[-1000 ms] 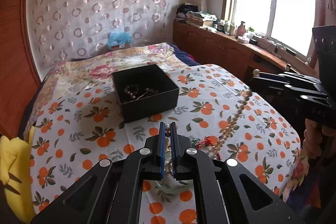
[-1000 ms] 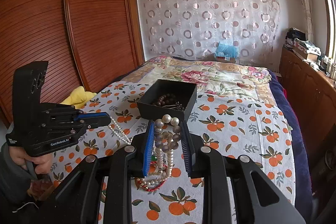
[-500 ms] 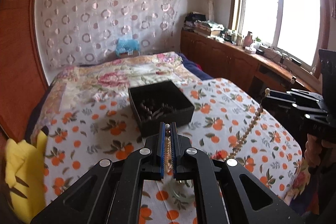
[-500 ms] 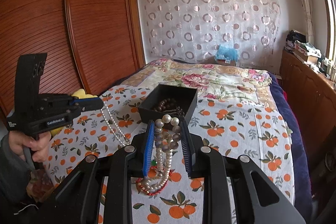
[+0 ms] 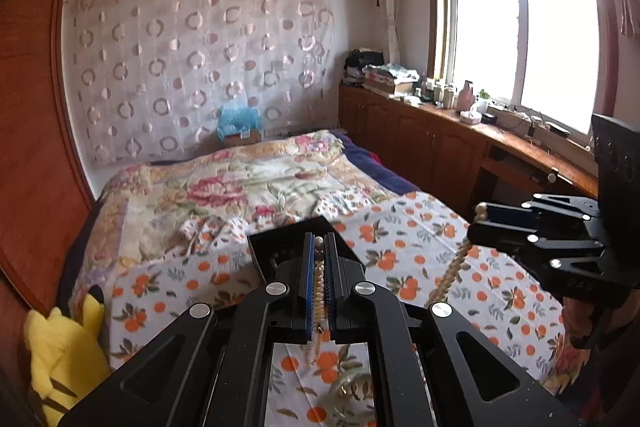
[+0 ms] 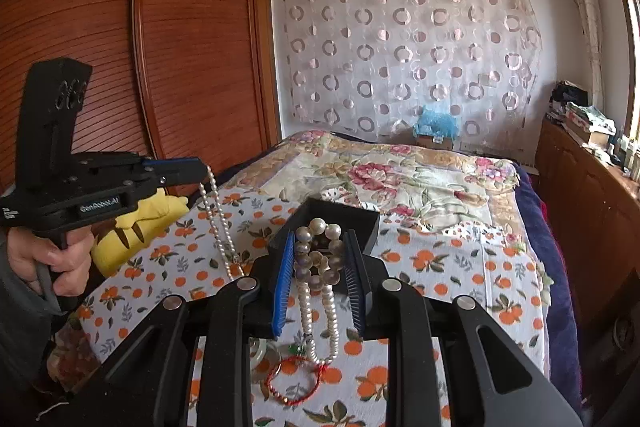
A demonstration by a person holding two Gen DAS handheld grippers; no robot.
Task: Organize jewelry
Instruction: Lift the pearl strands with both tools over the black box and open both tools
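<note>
Right wrist view: the right gripper [image 6: 320, 267] holds a bunched pearl necklace [image 6: 318, 255] between its blue pads [image 6: 283, 279], jaws closed partway on the clump, loops hanging down above the bed [image 6: 460, 267]. At far left the left gripper [image 6: 192, 167] pinches a thinner pearl strand [image 6: 218, 223] near one end; in the left wrist view its jaws are nearly together on that strand [image 5: 319, 279]. The black box [image 6: 370, 227] sits just beyond the right fingertips. A red bracelet [image 6: 294, 383] lies near on the sheet. Pearls are probably light, limp and slippery; gripping a gathered bunch likely holds better than a single run, and snagging risks snapping the thread.
</note>
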